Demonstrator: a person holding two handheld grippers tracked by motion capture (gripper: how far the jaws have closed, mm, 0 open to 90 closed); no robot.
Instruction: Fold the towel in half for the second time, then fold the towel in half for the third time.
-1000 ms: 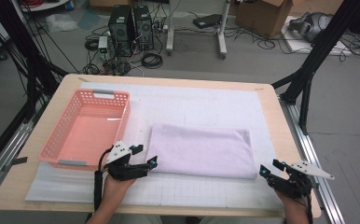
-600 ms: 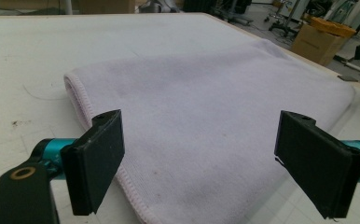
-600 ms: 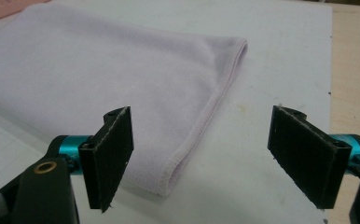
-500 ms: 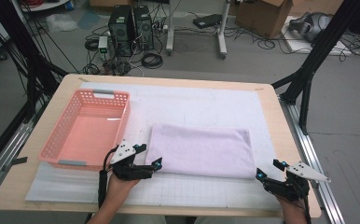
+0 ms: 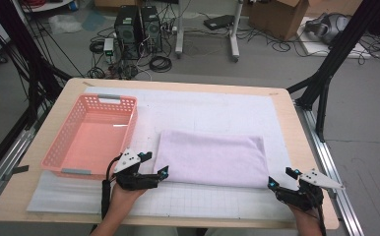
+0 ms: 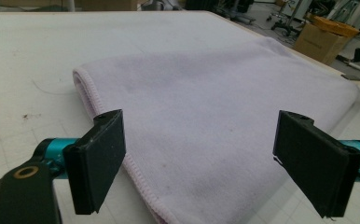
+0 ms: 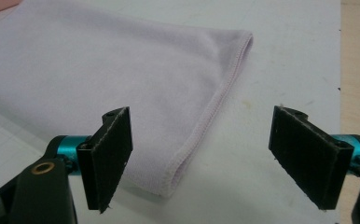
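With the folded lilac towel lying flat on the tabletop beside the pink basket, the left gripper and right gripper stood at its near corners, jaws wide apart and empty, so the approach step appeared current and closure on both corners seemed next.

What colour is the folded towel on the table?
Pale lilac towel, seen best in the left gripper view.

No text, label or number is readable.
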